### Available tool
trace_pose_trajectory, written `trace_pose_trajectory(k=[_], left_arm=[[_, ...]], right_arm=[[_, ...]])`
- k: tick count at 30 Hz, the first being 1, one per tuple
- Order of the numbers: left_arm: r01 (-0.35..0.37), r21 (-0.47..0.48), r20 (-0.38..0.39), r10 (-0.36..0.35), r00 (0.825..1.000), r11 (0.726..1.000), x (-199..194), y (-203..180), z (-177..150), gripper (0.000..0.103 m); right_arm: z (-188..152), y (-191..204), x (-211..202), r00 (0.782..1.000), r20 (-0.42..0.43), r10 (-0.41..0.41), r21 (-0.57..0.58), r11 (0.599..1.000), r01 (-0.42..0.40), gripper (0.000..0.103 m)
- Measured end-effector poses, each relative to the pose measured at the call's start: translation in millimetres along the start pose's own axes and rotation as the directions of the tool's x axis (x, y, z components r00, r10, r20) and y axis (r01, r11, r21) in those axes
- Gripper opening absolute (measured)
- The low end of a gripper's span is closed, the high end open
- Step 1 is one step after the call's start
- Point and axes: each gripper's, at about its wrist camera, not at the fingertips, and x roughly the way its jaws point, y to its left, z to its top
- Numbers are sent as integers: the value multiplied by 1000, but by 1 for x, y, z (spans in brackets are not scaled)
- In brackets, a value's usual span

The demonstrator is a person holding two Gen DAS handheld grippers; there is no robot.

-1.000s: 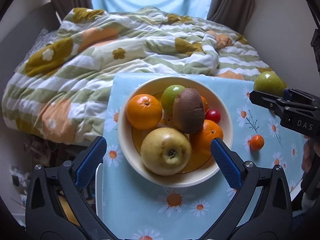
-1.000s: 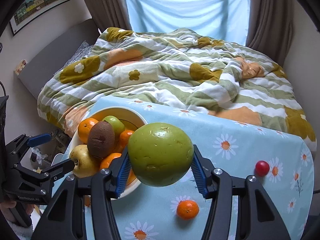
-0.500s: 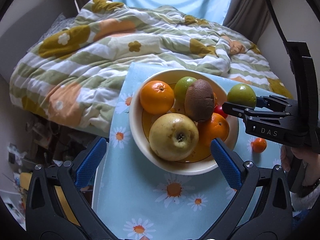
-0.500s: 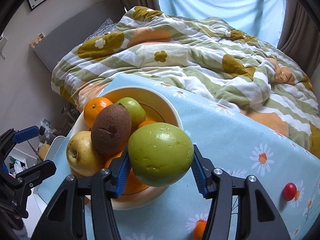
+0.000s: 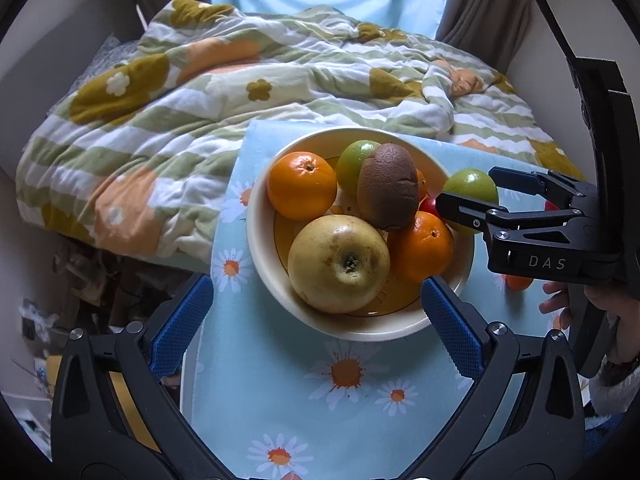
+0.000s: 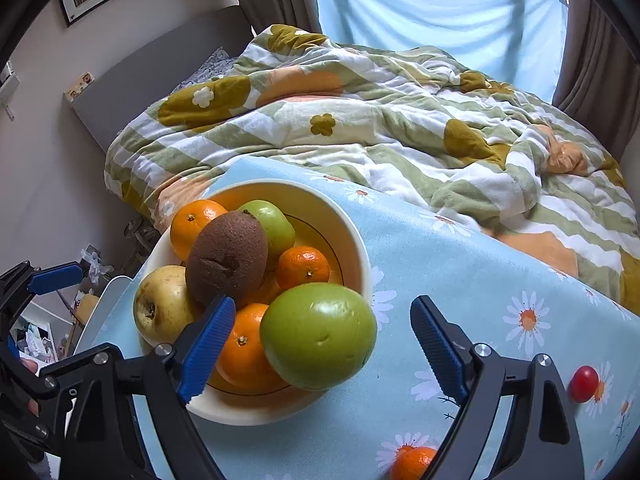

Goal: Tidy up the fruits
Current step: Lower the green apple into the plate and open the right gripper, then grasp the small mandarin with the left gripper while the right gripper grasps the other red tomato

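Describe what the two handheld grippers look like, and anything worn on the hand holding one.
Both are black frames with bolted pivots. The left gripper has two fingers faced with ribbed blue pads. The right gripper has matching blue-padded fingers; its body reads "DAS" in pale letters, and a black curved band rises behind it. The hand holding it shows a fluffy white cuff.

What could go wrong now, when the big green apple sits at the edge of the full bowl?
1. The big green apple lies on the bowl's rim, on an orange. The right gripper has just been opening, its pads off the apple, so it may roll onto the tablecloth.
2. The bowl is heaped; pulling the right gripper back might nudge the kiwi.
3. The bowl stands near the table's edge, so a push could tip it.
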Motion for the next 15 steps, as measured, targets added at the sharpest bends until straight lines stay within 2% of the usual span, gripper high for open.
trace_pose_trajectory(k=[6, 11, 13, 14, 15], left_arm=[[-4, 28, 1, 4, 1000, 1000, -5, -1, 4, 103], [5, 65, 34, -7, 999, 998, -21, -3, 10, 103], [8, 86, 49, -12, 999, 996, -29, -5, 13, 103], [10, 96, 55, -16, 998, 995, -33, -7, 14, 103], [13, 107, 62, -20, 998, 994, -37, -8, 15, 103]], right_arm=[[2, 2, -16, 999, 33, -23, 18, 1000, 23, 87], [4, 6, -38, 995, 70, -67, 37, 997, 65, 87], [5, 8, -51, 992, 92, -86, 49, 995, 82, 93], [4, 8, -58, 990, 104, -95, 57, 994, 90, 101], [4, 9, -65, 988, 115, -105, 66, 993, 98, 102]])
